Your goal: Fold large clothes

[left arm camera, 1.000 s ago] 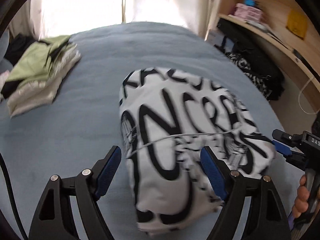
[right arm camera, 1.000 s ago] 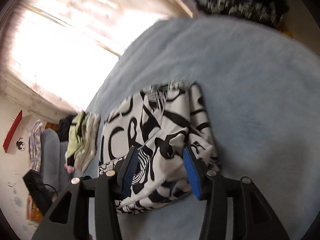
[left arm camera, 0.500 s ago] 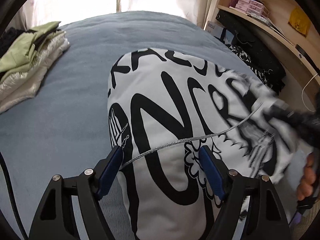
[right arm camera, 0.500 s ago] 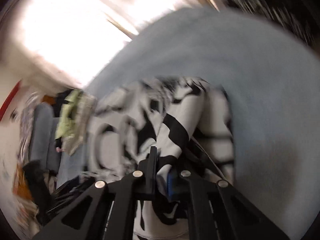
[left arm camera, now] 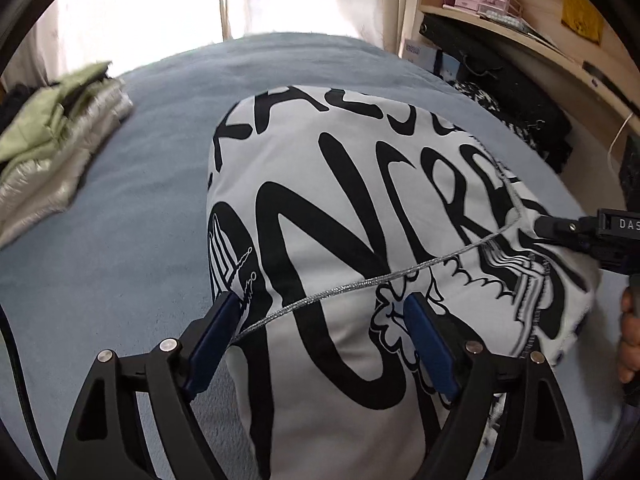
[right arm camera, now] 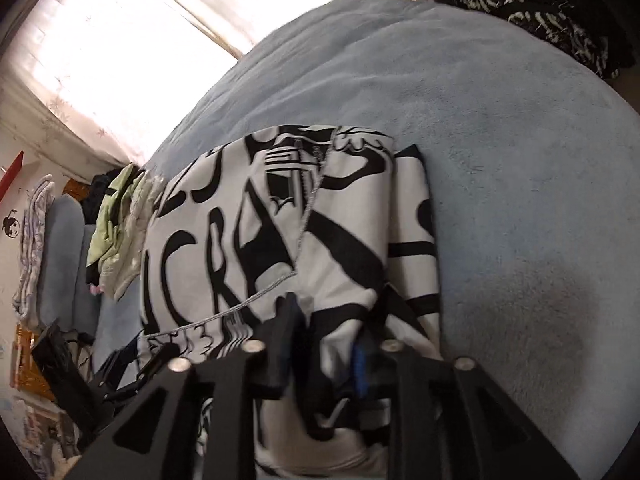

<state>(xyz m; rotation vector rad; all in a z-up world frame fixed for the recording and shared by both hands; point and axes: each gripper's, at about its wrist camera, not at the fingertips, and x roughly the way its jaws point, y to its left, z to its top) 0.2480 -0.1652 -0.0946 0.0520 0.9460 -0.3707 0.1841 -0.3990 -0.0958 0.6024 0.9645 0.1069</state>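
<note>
A folded white garment with big black lettering lies on the blue bed cover; it also shows in the right wrist view. A grey drawstring runs across it. My left gripper is open, its blue pads straddling the garment's near left part. My right gripper is shut on the garment's near right edge, and it shows at the right of the left wrist view.
A stack of folded pale green and white clothes lies on the bed at the far left, also in the right wrist view. Wooden shelves with dark clothes stand past the bed's right edge. A bright curtained window is behind.
My right gripper has closed on the garment's right edge. My left gripper has moved forward over the garment and stays open.
</note>
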